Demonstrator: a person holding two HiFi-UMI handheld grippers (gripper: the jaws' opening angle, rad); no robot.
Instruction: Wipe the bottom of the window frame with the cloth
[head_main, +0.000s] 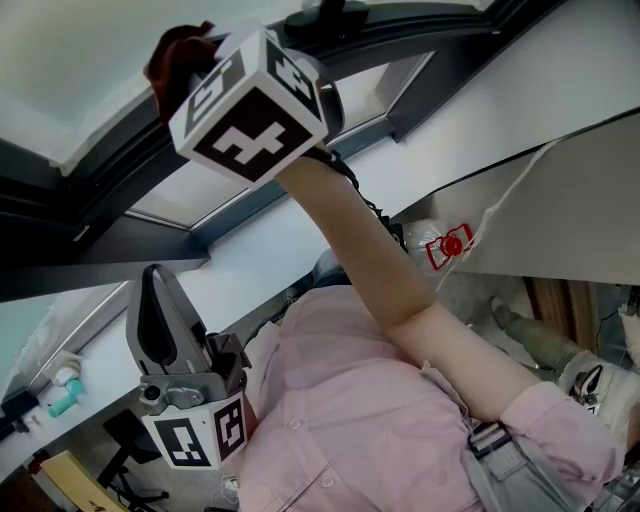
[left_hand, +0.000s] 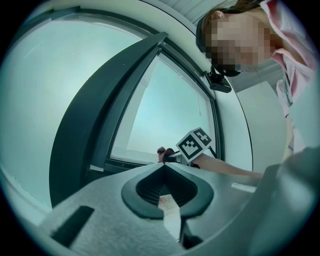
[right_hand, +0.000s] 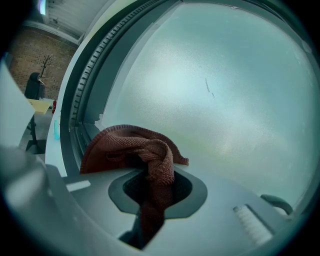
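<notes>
Window frame: dark metal, crossing the head view from 8 o'clock to 1 o'clock; in the left gripper view it curves from 7 o'clock up to 12 o'clock; in the right gripper view its ridged seal runs up the 9 to 11 o'clock side

Glass pane: pale and frosted-looking, filling the right gripper view from centre to 3 o'clock; also seen inside the frame in the left gripper view

Person: pink shirt at 6 o'clock of the head view, bare forearm reaching from centre up toward 12 o'clock

Right gripper: raised to the frame at 11 to 12 o'clock of the head view, its marker cube facing the camera; small in the left gripper view just past centre; jaws closed tight on the cloth

Left gripper: held low at 7 o'clock of the head view, well apart from the frame, tips pointing to 12 o'clock; jaws brought together, nothing between them

Cloth: reddish-brown, woven, one fold pinched in the right gripper, the rest bunched toward 10 o'clock beside the seal; at 11 o'clock of the head view over the dark frame; whether it touches the frame cannot be told
</notes>
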